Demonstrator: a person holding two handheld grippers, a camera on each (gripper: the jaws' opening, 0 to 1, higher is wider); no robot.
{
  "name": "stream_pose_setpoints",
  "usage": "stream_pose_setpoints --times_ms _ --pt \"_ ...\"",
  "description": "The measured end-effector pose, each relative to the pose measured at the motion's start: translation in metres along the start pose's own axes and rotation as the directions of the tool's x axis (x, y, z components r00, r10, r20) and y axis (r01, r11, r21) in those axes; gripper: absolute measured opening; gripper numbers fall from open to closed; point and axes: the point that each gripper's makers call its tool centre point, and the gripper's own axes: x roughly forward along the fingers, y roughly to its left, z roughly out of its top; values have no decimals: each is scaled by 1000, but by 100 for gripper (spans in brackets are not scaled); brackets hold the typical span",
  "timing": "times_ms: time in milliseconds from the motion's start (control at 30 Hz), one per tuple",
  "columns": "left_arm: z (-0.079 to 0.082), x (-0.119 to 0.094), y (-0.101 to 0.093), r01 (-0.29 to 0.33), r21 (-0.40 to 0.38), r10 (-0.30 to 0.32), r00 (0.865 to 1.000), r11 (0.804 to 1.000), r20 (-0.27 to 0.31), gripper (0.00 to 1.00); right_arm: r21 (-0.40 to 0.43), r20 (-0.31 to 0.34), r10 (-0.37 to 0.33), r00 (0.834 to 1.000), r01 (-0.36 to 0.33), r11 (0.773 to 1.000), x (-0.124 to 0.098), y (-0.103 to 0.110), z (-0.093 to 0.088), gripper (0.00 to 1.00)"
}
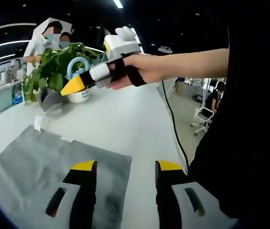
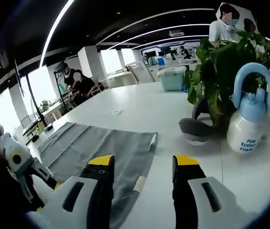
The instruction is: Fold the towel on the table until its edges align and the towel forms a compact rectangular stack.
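Observation:
A grey towel [image 1: 44, 167] lies flat on the white table [image 1: 125, 119], with a small white tag [image 1: 38, 123] at its far corner. My left gripper [image 1: 126, 167] hovers open over the towel's right edge, nothing between its jaws. A hand holds my right gripper [image 1: 73, 87] in the air beyond the towel, its yellow tip pointing left. In the right gripper view, the towel [image 2: 101, 143] stretches out to the left. My right gripper [image 2: 144, 161] stands open above the towel's near corner and its tag [image 2: 139, 183]. The left gripper's white body [image 2: 27, 174] shows at the lower left.
A leafy plant [image 2: 225, 62], a blue and white spray bottle [image 2: 252, 119] and a dark grey pot [image 2: 199, 126] stand on the table past the towel. A black cable [image 1: 173, 124] runs along the table's right edge. People stand and sit behind, near a teal box [image 2: 173, 76].

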Motion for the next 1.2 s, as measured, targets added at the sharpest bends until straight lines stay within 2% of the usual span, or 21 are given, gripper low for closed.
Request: stream_pose_setpoints --times_ms 100,200,233,333,400,500,600,767,967,1067,1200 --pt "-4 10 -2 1 30 0 1000 1000 -19 34 22 40 -21 999 20 1000 2 -3 3 33" --pt "-7 18 -3 15 73 -12 999 997 -34 26 48 41 -28 999 26 999 4 -4 0 28" --pt "-11 22 -4 30 118 -22 998 993 -65 26 49 39 -27 999 25 998 5 -5 -1 24" --pt "-19 32 -6 64 175 -44 992 982 -118 30 61 23 -26 999 25 998 7 -9 -9 13" --pt "-26 39 -8 91 204 -60 986 975 -156 32 89 20 -28 999 26 996 8 -12 -11 12" --pt "-29 48 -11 120 190 -91 984 974 -154 27 109 7 -44 999 43 993 9 -18 -15 12" --pt "-32 54 -14 137 206 -104 981 969 -162 27 117 -11 -55 998 56 992 10 -24 -19 10" --pt "-31 61 -14 136 189 -105 981 973 -162 27 150 -16 -59 998 61 987 9 -29 -21 9" --pt "-32 68 -10 129 227 -90 981 965 -174 25 159 -15 -63 998 65 985 9 -32 -21 8" --pt "-29 69 -6 110 179 -81 983 978 -163 24 164 -8 -65 998 65 984 9 -32 -20 7" --pt "-29 70 -4 100 172 -75 986 980 -147 20 188 0 -81 997 79 979 8 -34 -23 5"
